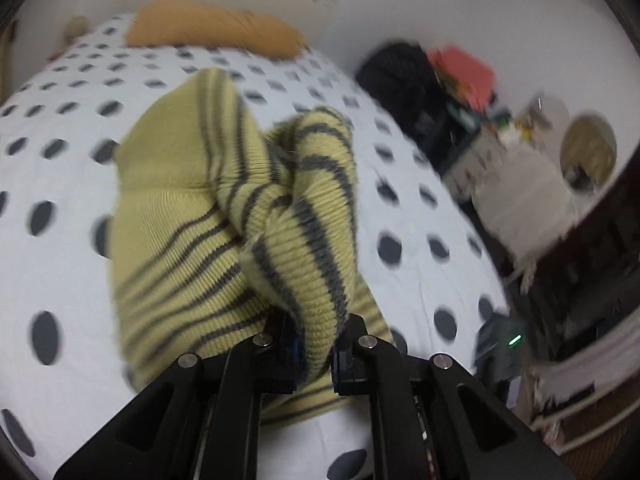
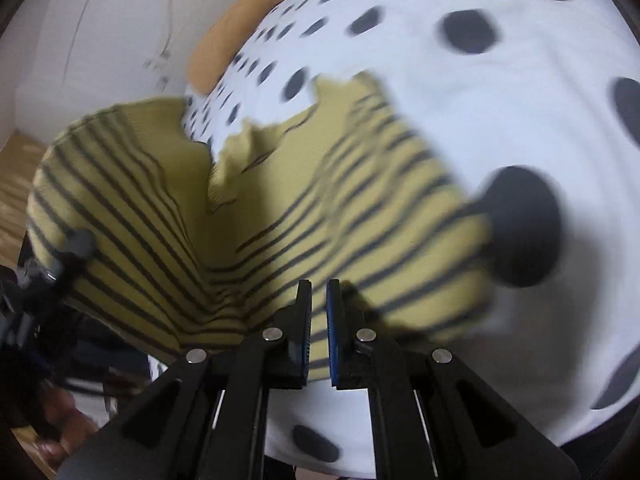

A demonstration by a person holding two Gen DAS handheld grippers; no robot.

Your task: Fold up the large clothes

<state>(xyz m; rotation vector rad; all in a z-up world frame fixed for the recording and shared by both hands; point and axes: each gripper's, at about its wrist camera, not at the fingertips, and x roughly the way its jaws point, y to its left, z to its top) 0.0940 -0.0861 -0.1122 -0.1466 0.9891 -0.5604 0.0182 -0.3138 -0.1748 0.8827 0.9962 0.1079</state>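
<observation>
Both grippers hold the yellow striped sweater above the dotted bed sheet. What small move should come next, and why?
Probably draw the two grips apart and lower the sweater flat. The left gripper pinches a bunched fold and the right gripper grips an edge, yet the knit sags creased between them over the dotted sheet.

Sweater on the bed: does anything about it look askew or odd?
Yes. The striped sweater is not flat: a bunched fold stands up in the left gripper, while the rest drapes crookedly across the dotted bedsheet.
</observation>
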